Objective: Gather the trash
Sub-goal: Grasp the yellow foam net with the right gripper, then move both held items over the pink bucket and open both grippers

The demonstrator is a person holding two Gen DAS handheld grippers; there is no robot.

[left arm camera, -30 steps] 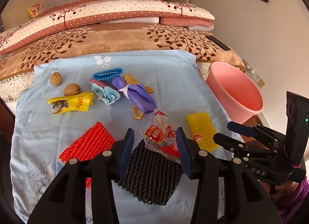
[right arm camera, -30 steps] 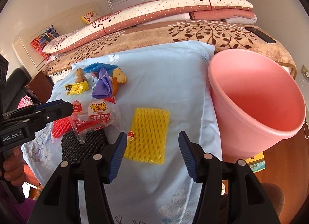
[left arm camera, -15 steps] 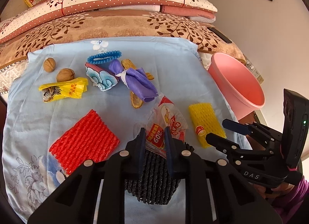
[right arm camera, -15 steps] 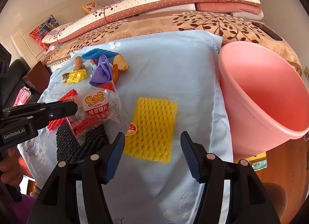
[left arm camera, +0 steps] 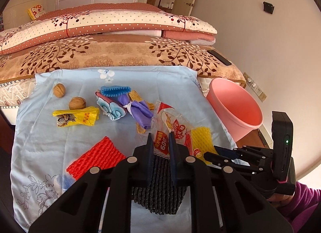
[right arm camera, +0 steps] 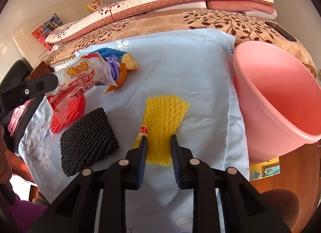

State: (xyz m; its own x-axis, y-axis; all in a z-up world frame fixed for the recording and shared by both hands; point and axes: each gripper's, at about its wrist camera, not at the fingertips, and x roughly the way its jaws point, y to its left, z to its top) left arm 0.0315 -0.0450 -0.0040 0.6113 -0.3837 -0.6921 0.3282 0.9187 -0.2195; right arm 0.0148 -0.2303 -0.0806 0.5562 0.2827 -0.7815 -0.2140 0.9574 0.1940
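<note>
My left gripper (left arm camera: 159, 139) is shut on a clear snack wrapper (left arm camera: 170, 124) with red print and holds it lifted above the blue cloth; the wrapper also shows in the right wrist view (right arm camera: 80, 76). My right gripper (right arm camera: 158, 142) is shut on the near edge of a yellow foam net (right arm camera: 164, 116), which lies on the cloth and bunches between the pads. A pink bucket (right arm camera: 280, 100) stands at the bed's right edge, and also shows in the left wrist view (left arm camera: 234, 108).
On the blue cloth (left arm camera: 50, 142) lie a black foam net (right arm camera: 86, 142), a red foam net (left arm camera: 96, 156), a yellow wrapper (left arm camera: 76, 116), two walnuts (left arm camera: 77, 103), a purple bag (left arm camera: 138, 108) and a blue comb (left arm camera: 115, 90). Folded quilts lie behind.
My left gripper lifted the snack wrapper off the black net. My right gripper moved down onto the yellow foam net and closed on it.
</note>
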